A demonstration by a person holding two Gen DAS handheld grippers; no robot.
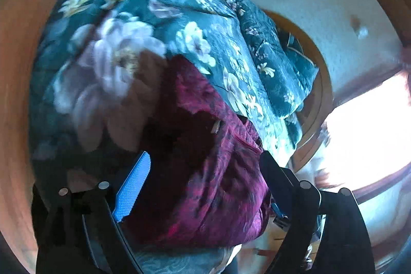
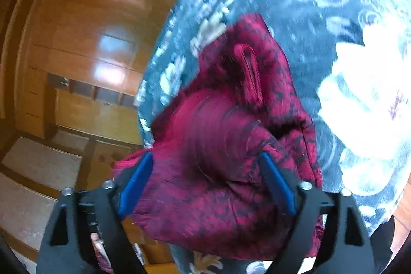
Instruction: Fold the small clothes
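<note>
A small dark red patterned garment (image 1: 205,171) lies crumpled on a dark teal floral blanket (image 1: 115,43). In the left wrist view my left gripper (image 1: 205,176) is open, its blue-padded fingers (image 1: 133,184) spread to either side of the garment, close above it. In the right wrist view the same red garment (image 2: 218,145) fills the gap of my right gripper (image 2: 208,179), which is open with jaws wide on both sides of the bunched cloth. A folded seam or strap (image 2: 250,73) shows on top. The image is motion-blurred.
The blanket (image 2: 321,17) covers a bed. A floral pillow (image 1: 272,55) lies at its far side. Wooden floor (image 2: 90,30) and wooden cabinets (image 2: 77,94) lie to the left in the right wrist view. A white wall (image 1: 321,4) and a bright window (image 1: 372,120) stand beyond.
</note>
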